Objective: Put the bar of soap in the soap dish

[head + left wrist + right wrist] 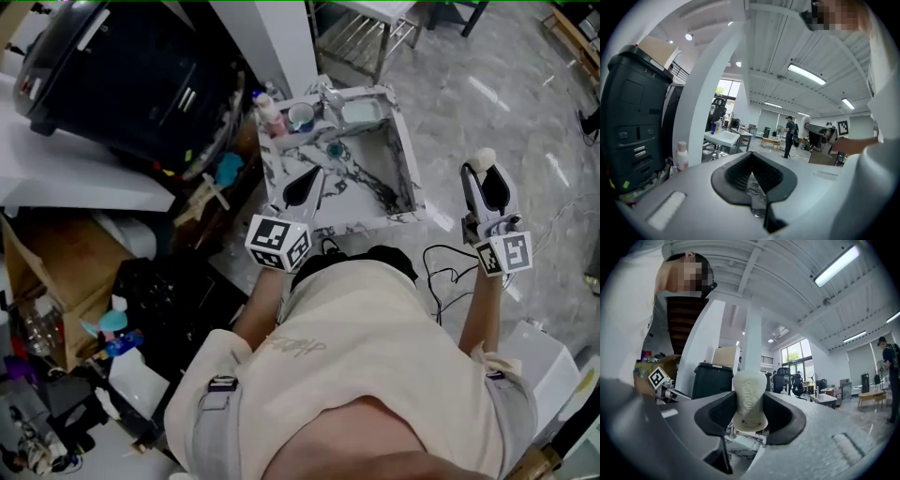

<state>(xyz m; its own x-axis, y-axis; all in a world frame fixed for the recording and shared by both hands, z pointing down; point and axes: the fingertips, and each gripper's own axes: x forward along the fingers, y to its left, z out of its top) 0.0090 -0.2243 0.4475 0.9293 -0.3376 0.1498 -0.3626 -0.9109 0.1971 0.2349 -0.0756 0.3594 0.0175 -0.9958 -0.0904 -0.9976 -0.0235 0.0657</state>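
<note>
Presently the right gripper point(749, 420) clamps the bar of soap point(483, 159), held well right of the marble sink point(411, 169). The soap dish point(362, 113) sits at the sink's back. The left gripper point(754, 192) is closed and empty. Risk: slick soap could slip out during the carry.

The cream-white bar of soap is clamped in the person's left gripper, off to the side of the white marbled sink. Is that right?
Not quite. The cream-white bar of soap is clamped in the right gripper, not the left; the right gripper view shows it between the jaws. The left gripper holds nothing. The soap is indeed off to the side of the white marbled sink.
</note>
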